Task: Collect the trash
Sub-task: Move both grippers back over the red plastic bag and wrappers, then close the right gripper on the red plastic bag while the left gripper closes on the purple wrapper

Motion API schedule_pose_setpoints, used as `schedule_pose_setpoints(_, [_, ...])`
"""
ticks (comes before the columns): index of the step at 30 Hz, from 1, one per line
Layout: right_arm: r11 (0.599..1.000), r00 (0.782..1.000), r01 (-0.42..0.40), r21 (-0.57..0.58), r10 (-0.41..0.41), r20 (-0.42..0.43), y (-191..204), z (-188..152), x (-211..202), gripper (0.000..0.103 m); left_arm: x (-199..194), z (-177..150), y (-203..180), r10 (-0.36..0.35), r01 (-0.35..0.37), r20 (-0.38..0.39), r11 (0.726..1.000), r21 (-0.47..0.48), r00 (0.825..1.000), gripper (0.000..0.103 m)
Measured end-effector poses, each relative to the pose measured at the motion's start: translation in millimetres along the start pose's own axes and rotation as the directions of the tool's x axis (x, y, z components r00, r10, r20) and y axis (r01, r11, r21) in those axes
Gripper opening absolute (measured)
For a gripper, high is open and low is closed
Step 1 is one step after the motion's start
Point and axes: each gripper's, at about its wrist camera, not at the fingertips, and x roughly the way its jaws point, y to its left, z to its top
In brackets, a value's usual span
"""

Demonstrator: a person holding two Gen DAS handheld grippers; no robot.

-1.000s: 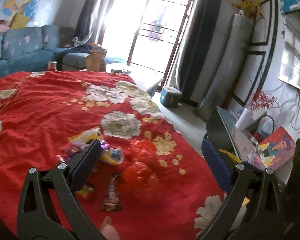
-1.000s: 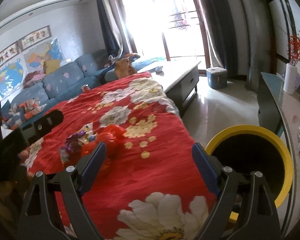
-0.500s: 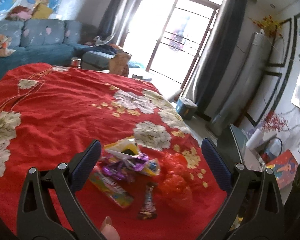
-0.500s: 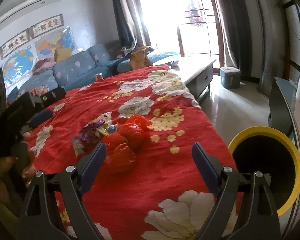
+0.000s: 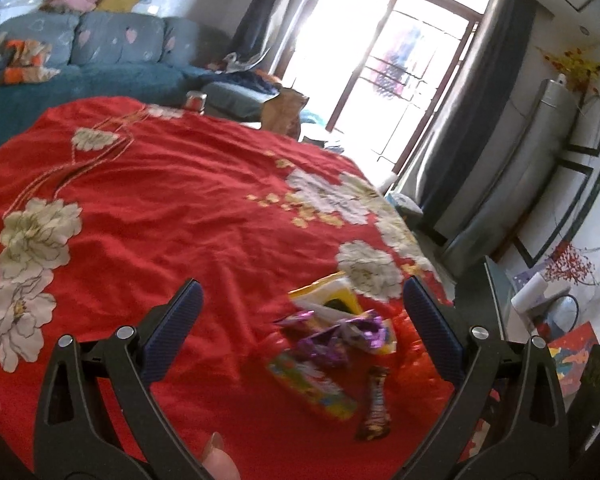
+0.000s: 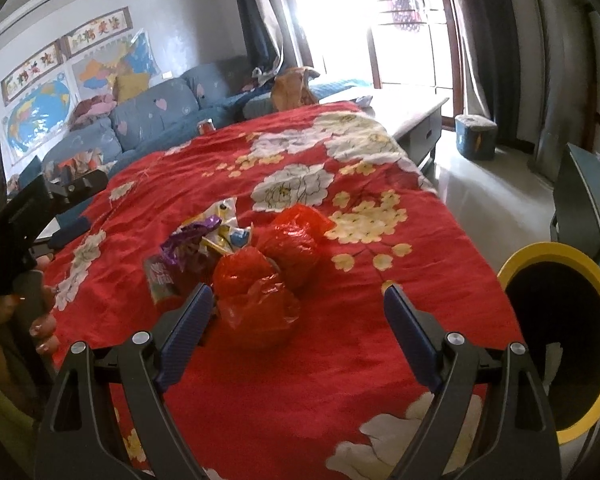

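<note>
Red cloth with white and yellow flowers (image 5: 188, 216) covers the table under both my grippers. My left gripper (image 5: 300, 328) hangs above it with its blue-padded fingers (image 5: 174, 330) spread wide and nothing between them. From the left wrist view, the trash sits toward four o'clock of the frame's middle: a yellow and white packet (image 5: 328, 304), a crumpled purple wrapper (image 5: 336, 338) lying against it, a flat colourful packet (image 5: 312, 384) just below, and a dark candy-bar wrapper (image 5: 374, 410) at five o'clock, beside the colourful packet. All are blurred, so I cannot read any print.

My right gripper (image 6: 298, 326) is likewise wide open and empty. Between its fingers, close to the left pad (image 6: 184, 334), lies a crumpled red plastic bag (image 6: 256, 288), and a second red plastic bag (image 6: 296, 236) touches it at one o'clock from it. The purple wrapper (image 6: 192, 240) and the pale packets sit just at ten o'clock of the bags, all touching in one heap. At four o'clock of the right view, off the table's edge, stands a bin with a yellow rim (image 6: 556, 252) and a dark inside. At nine o'clock I see my left hand (image 6: 40, 312) on its black handle. A blue sofa (image 6: 140, 120) sits beyond the table at eleven o'clock.
</note>
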Motion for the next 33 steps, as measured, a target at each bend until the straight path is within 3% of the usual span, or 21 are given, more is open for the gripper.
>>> schedule_pose_setpoints(8, [1.0, 0.998, -0.013, 0.005, 0.013, -0.056, 1.7, -0.4, 24.9, 0.084, 18.5, -9.5, 20.0, -0.016, 0.015, -0.076, 1.0, -0.018, 0.997, 0.06])
schedule_pose_setpoints(13, [1.0, 0.996, -0.027, 0.015, 0.028, -0.087, 1.5, -2.5, 35.9, 0.08, 28.9, -16.9, 11.5, -0.06, 0.064, -0.121, 0.997, 0.031, 0.991, 0.049])
schedule_pose_setpoints(16, [0.999, 0.995, -0.036, 0.02, 0.038, -0.096, 1.4, -4.7, 38.5, 0.077, 33.3, -20.6, -2.6, -0.075, 0.091, -0.142, 0.99, 0.105, 0.987, 0.049])
schedule_pose_setpoints(21, [0.997, 0.989, -0.073, 0.038, 0.077, -0.127, -0.2, -7.3, 46.0, 0.061, 36.4, -28.6, -26.8, -0.072, 0.111, -0.161, 0.963, 0.244, 0.984, 0.047])
schedule_pose_setpoints(26, [0.992, 0.982, -0.109, 0.07, 0.118, -0.15, -4.9, -12.4, 49.3, 0.033, 39.5, -33.9, -39.7, -0.085, 0.135, -0.17, 0.94, 0.315, 0.982, 0.047])
schedule_pose_setpoints(33, [0.989, 0.981, -0.119, 0.086, 0.13, -0.142, -10.5, -13.5, 44.8, 0.028, 42.6, -39.0, -60.6, -0.077, 0.142, -0.168, 0.896, 0.421, 0.983, 0.047])
